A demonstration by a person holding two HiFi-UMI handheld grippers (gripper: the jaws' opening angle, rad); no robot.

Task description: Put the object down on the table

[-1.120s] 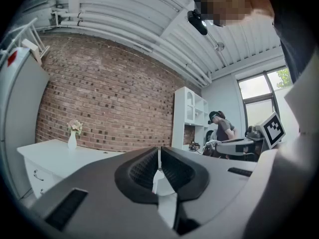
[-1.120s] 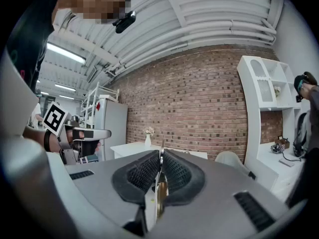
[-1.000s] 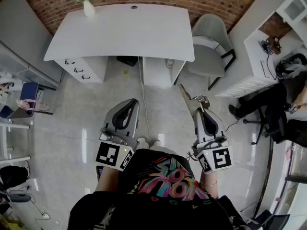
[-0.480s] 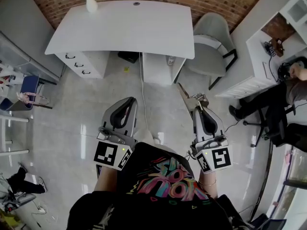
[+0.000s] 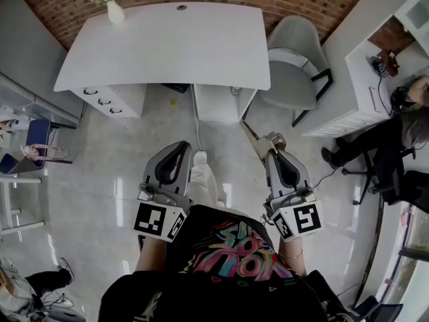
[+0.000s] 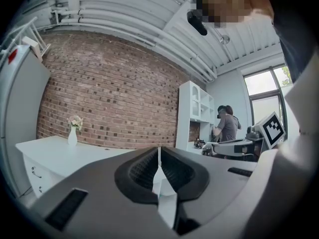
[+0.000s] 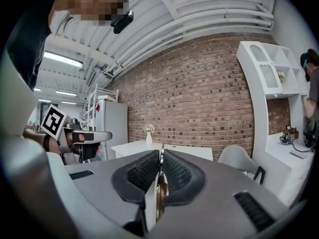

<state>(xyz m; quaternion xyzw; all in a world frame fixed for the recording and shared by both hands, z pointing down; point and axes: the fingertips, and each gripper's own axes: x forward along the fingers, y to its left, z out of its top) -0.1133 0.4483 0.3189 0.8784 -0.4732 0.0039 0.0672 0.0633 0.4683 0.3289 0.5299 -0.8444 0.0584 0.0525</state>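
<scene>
Shoe (image 5: 200, 163), white, has come forward between the two grippers since half a second ago; the vase (image 5: 115, 12) has slid slightly left in the head view; both grippers are held much as before. Far left: vase with flowers, standing on the far left corner of the table (image 5: 167, 45), whose top is otherwise bare. Left gripper (image 5: 183, 144): near, over the floor, jaws pressed together at the tips, nothing between them. Right gripper (image 5: 271, 141): near, also over the floor, jaws clamped on the object (image 7: 161, 192), a thin brassy piece that sticks out ahead of the tips. Chair (image 5: 295, 66): far right of the table, empty. Seated person (image 5: 402, 133): at the right edge, well apart. Progress, as judged: nothing set down yet; the object is carried well short of the table, so the approach, lowering and release all remain. Hard to make out: what the object is, since only its thin edge shows in the right gripper view and it is small and dark from the head; its full length; the carrier's hands, hidden under the gripper bodies.
</scene>
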